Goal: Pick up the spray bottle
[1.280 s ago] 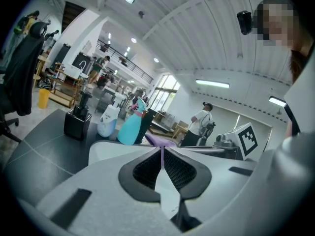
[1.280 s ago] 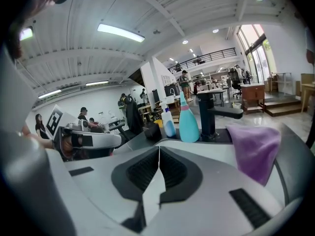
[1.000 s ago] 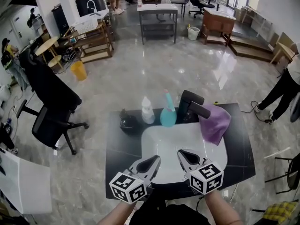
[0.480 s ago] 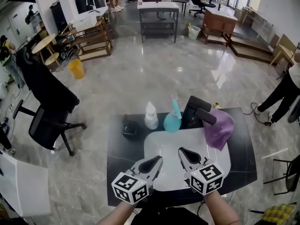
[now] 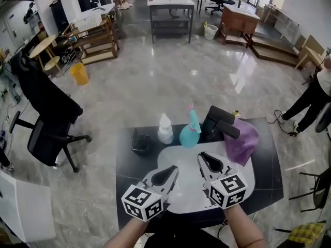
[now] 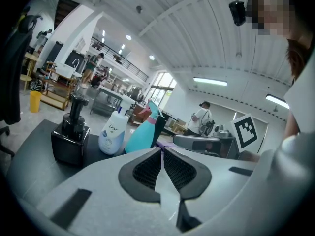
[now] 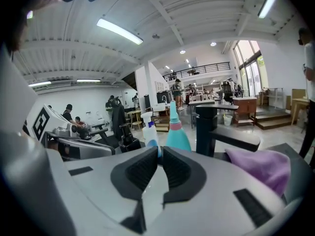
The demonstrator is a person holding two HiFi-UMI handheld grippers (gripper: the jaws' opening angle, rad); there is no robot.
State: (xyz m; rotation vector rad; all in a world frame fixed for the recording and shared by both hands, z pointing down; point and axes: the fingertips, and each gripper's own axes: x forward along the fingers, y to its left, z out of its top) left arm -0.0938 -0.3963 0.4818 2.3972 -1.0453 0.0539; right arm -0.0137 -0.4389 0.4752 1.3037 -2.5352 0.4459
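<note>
Since a second ago, the left gripper (image 5: 172, 169) and right gripper (image 5: 202, 156) have edged forward over the white sink (image 5: 186, 190), fingers together and empty. The teal spray bottle (image 5: 190, 133) stands untouched on the counter (image 5: 129, 164) behind it.

Glossy teal plastic spray bottle (image 5: 189, 134) — soft purple cloth (image 5: 242, 141) — polished, reflective floor (image 5: 155, 87).

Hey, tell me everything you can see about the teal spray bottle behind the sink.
The spray bottle is teal, seemingly plastic, with a wide rounded base tapering to a narrow neck, a pink collar and a teal spray head. It stands upright on the dark countertop behind the white basin, between a white pump bottle and the black faucet. Nothing grips it; contact with the faucet is unclear.
</note>
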